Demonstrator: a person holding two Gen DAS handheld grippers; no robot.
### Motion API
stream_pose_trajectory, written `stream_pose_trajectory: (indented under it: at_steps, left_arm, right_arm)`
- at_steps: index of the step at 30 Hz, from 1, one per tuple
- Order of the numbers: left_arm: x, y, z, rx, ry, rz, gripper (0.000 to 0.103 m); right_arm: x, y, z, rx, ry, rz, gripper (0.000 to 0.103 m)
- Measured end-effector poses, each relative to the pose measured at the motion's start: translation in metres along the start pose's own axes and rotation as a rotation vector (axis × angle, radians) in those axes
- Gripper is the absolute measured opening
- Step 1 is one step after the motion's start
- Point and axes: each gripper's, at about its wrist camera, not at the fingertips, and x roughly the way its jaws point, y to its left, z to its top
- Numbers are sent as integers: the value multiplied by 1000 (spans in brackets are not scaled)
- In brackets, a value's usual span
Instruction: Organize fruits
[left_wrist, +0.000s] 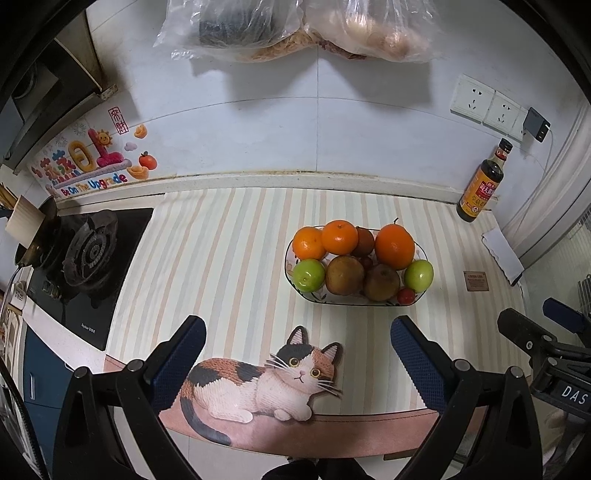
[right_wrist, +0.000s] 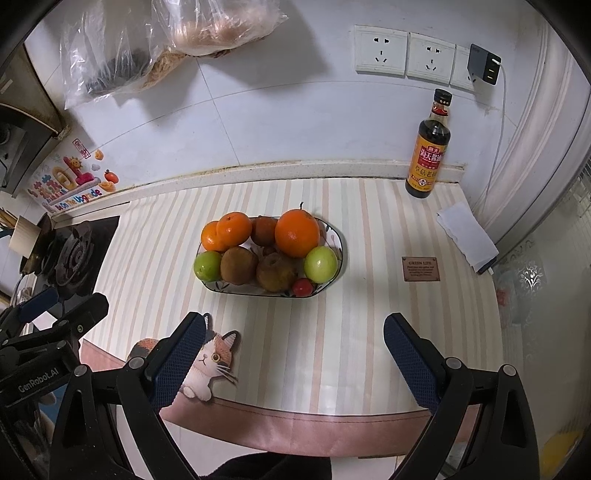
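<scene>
A patterned oval bowl sits on the striped mat, heaped with fruit. In it are oranges, two green apples, brown kiwis and a small red tomato. My left gripper hangs open near the counter's front edge, above a cat picture, short of the bowl. Also open and holding nothing, my right gripper hovers in front of the bowl, slightly to its right.
A soy sauce bottle stands at the back right by the wall sockets. A folded white cloth lies right. A gas stove and pan are left. Plastic bags hang on the wall.
</scene>
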Motion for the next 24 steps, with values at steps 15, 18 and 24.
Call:
stream_pose_trajectory:
  at_steps: [15, 18, 24]
  left_arm:
    - [-4, -3, 2, 6, -9, -3, 103]
    - [-5, -3, 2, 6, -8, -3, 103]
    - [-5, -1, 2, 5, -3, 0, 103]
  right_arm:
    - [-3, -2, -2, -6, 3, 1, 99]
    - [-3, -2, -2, -5, 4, 1, 99]
    - [-4, -1, -1, -16, 5, -4, 99]
